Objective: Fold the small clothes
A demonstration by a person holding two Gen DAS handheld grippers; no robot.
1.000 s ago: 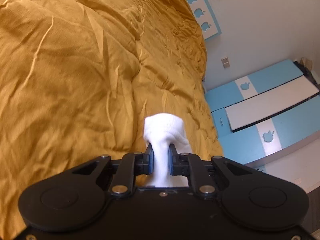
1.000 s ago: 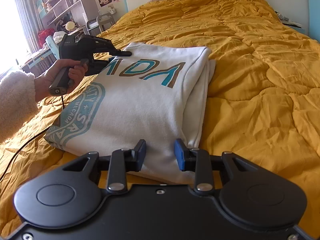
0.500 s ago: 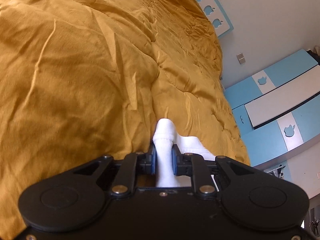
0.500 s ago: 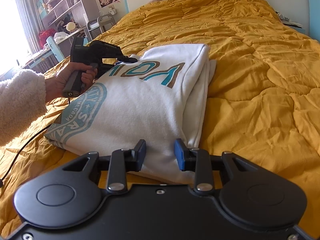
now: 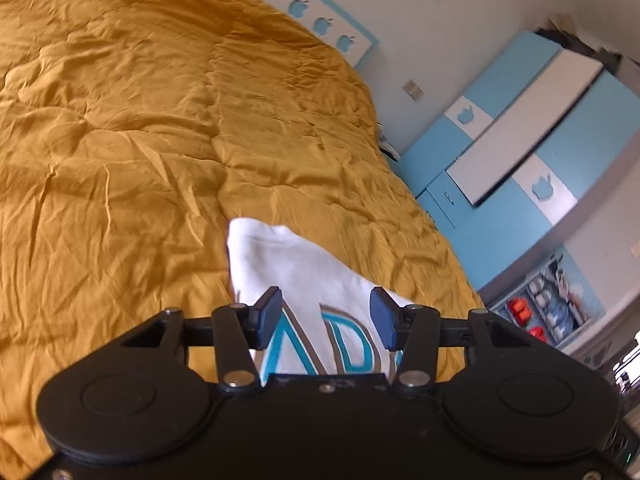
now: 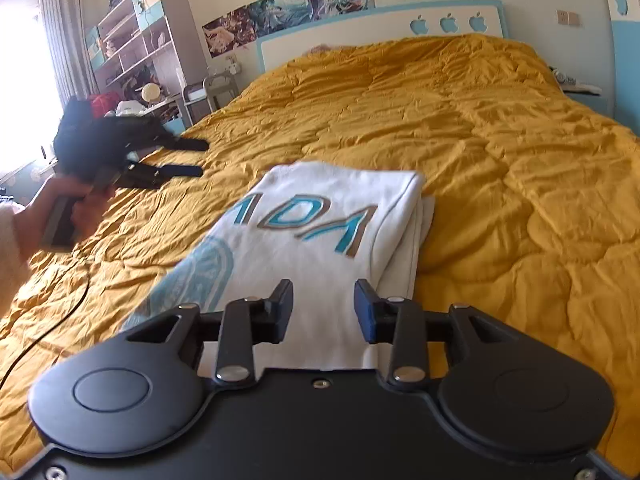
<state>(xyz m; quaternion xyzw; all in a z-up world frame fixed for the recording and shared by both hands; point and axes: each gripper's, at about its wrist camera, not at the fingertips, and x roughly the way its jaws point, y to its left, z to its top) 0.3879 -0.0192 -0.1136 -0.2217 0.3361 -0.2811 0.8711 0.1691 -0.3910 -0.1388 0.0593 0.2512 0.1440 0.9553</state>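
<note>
A white garment with teal and brown lettering (image 6: 320,240) lies folded flat on the mustard-yellow bed cover (image 6: 500,160). In the left wrist view its corner (image 5: 288,264) lies just beyond my left gripper (image 5: 325,312), which is open and empty. The right wrist view shows the left gripper (image 6: 184,158) held by a hand, lifted above the bed to the garment's left. My right gripper (image 6: 323,306) is open and empty, hovering over the garment's near edge.
A white and blue headboard (image 6: 380,32) stands at the far end of the bed. Shelves and a cluttered desk (image 6: 136,64) are at the left. A blue and white wardrobe (image 5: 520,140) stands past the bed's right side. A black cable (image 6: 52,320) trails across the cover.
My left gripper opened and let go of the white fabric, then lifted away to the left. The garment now lies flat. My right gripper rose slightly and stays open.
</note>
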